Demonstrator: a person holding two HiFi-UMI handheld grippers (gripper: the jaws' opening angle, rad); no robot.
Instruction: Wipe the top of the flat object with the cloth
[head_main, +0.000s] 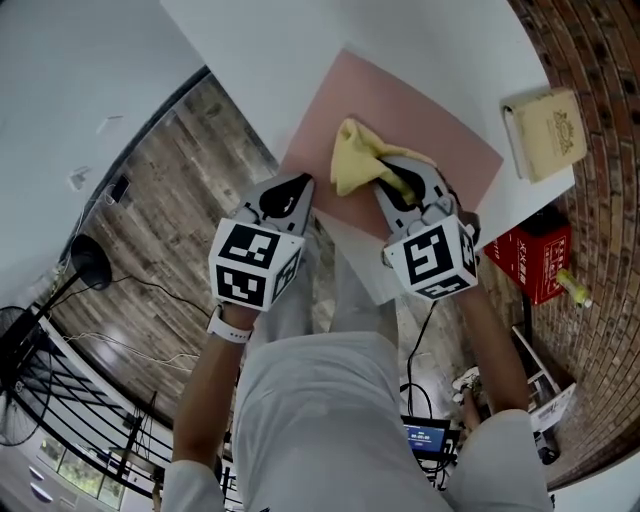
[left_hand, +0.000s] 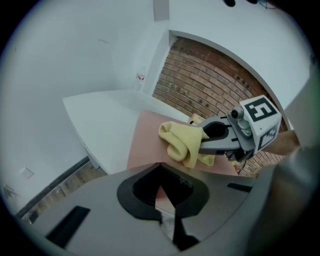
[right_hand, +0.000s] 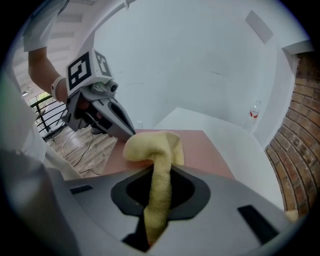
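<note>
White, smooth worktop (head_main: 260, 60) over a wood-plank floor (head_main: 180, 200), with rough brick wall (head_main: 600, 100) down the right side of the frame.

Closest in, the left hand-held gripper (head_main: 297, 183) is grey plastic with a marker cube. Its jaws are pressed together on the near corner of the pink sheet (head_main: 440, 140), and a sliver of pink shows between them.

Just beside it, the right hand-held gripper (head_main: 392, 178) is pinching the cloth (head_main: 355, 155). That's a soft, fuzzy yellow rag: one twisted tail runs back through the jaws, and the rest is bunched in a lump on the sheet.

The sheet is thin, matte and rectangular, lying flat at the worktop's near edge, mid-frame.

Farther off at upper right there's a beige embossed pad (head_main: 547, 132). A red box (head_main: 530, 258) sits lower at the right edge; can't see what's inside.
</note>
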